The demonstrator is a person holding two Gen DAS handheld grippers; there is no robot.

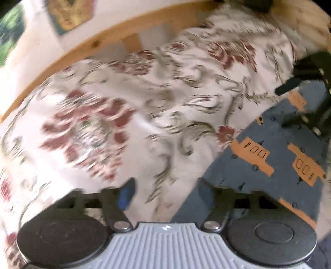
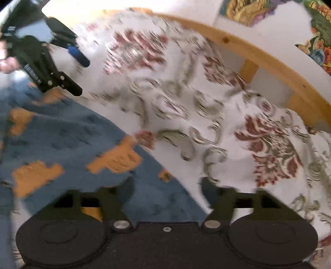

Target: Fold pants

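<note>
Blue pants [image 1: 269, 169] printed with orange vehicles lie flat on a floral bedsheet [image 1: 144, 103]. In the left wrist view they fill the lower right, and in the right wrist view the pants [image 2: 62, 134] fill the lower left. My left gripper [image 1: 165, 192] is open, its right finger over the pants' edge and its left finger over the sheet. My right gripper [image 2: 166, 190] is open too, straddling the pants' edge. Each shows in the other's view: the right gripper [image 1: 282, 107] and the left gripper [image 2: 82, 77], both open above the pants' far edge. Both views are blurred.
A wooden bed frame [image 1: 115, 39] curves behind the mattress, also seen as the bed frame [image 2: 258, 53]. White wall with colourful pictures [image 1: 70, 12] lies beyond. A hand [image 2: 8, 62] holds the left gripper. The bedsheet [image 2: 206, 103] spreads wide around the pants.
</note>
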